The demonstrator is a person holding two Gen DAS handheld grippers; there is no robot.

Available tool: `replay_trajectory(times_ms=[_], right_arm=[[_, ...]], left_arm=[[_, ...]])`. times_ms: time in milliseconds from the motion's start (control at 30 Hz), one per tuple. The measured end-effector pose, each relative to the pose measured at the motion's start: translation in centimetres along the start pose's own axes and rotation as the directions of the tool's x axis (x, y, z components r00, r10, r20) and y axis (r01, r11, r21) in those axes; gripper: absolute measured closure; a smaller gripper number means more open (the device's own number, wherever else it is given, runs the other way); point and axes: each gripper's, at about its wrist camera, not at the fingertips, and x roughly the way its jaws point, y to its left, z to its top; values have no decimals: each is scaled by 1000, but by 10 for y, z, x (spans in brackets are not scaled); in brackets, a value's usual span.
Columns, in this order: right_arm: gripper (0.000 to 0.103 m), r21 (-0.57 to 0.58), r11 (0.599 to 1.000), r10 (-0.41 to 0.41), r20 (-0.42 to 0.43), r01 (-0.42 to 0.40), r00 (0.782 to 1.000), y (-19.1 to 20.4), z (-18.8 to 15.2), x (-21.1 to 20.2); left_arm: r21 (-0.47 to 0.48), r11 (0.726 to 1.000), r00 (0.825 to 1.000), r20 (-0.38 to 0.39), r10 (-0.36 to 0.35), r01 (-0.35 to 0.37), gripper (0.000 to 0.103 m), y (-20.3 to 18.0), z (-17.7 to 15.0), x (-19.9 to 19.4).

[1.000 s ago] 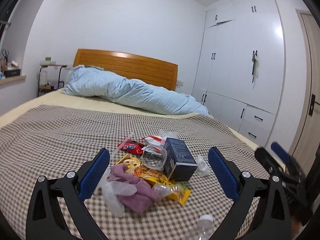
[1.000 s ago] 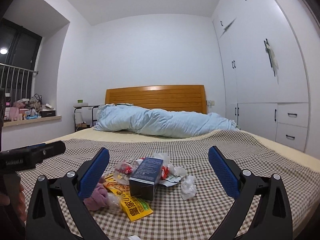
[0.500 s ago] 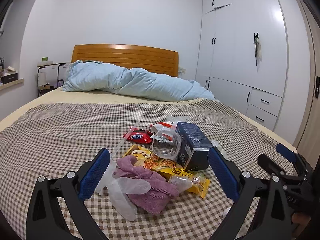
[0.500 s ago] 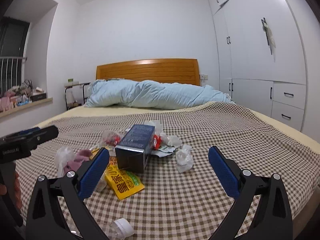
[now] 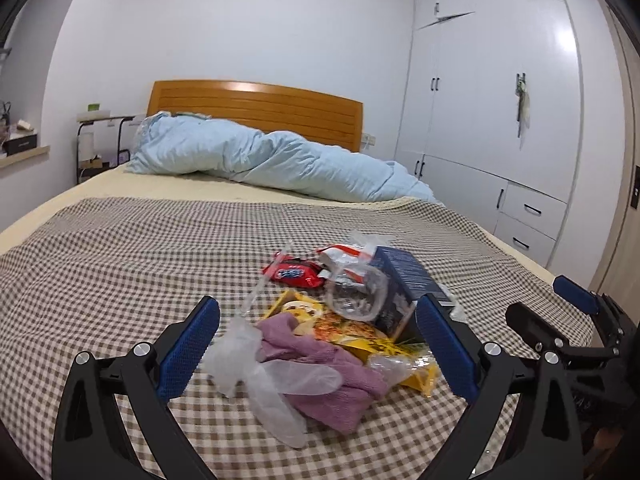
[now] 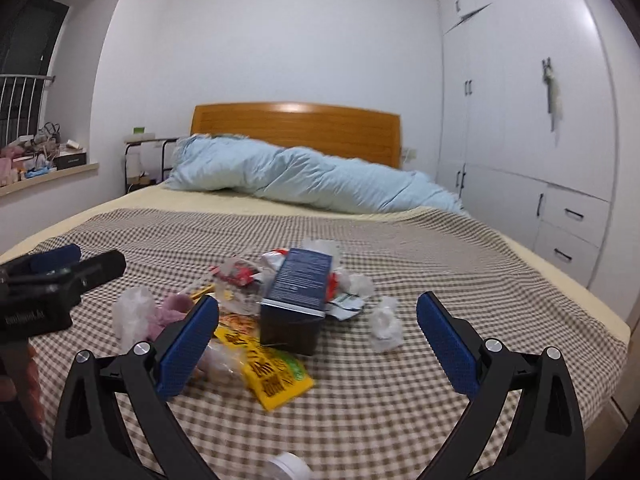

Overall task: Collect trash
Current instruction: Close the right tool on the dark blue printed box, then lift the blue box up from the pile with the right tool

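The left gripper (image 5: 318, 344) is wide open and holds nothing; it hangs just above the trash pile, near the purple cloth (image 5: 320, 364) and clear glove (image 5: 268, 376); the right gripper (image 6: 318, 344) is wide open too, empty, close to the dark box (image 6: 298, 300) and yellow wrapper (image 6: 272, 376); all the trash lies on the checked blanket (image 6: 440, 280).

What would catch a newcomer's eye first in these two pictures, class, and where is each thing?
First, the heap of litter on the checked bedspread: a dark blue box, a yellow snack packet, a purple cloth and a clear plastic glove draped over it. Next, the rumpled pale blue duvet before the wooden headboard. Both the left hand-held gripper and right hand-held gripper are open, framing the heap.
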Motion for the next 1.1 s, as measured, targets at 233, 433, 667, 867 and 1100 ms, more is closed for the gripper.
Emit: replay_trajectory(times_ms=[233, 433, 667, 867, 1100], right_arm=[[8, 64, 997, -27, -211, 41, 977, 12, 6, 53], [8, 154, 980, -48, -423, 124, 905, 10, -3, 112], [9, 222, 963, -21, -495, 150, 869, 0, -14, 146], [44, 291, 954, 72, -461, 73, 884, -7, -15, 137], [44, 332, 942, 66, -325, 49, 943, -27, 10, 103]], left_arm=[[-6, 1000, 1000, -1, 0, 0, 8, 11, 1, 2], [2, 1000, 1000, -1, -5, 5, 8, 12, 1, 1], [-14, 1000, 1000, -8, -14, 14, 8, 16, 2, 0], [-16, 1000, 1000, -13, -22, 22, 8, 14, 2, 2], [-5, 1000, 1000, -17, -23, 23, 8, 8, 2, 4]])
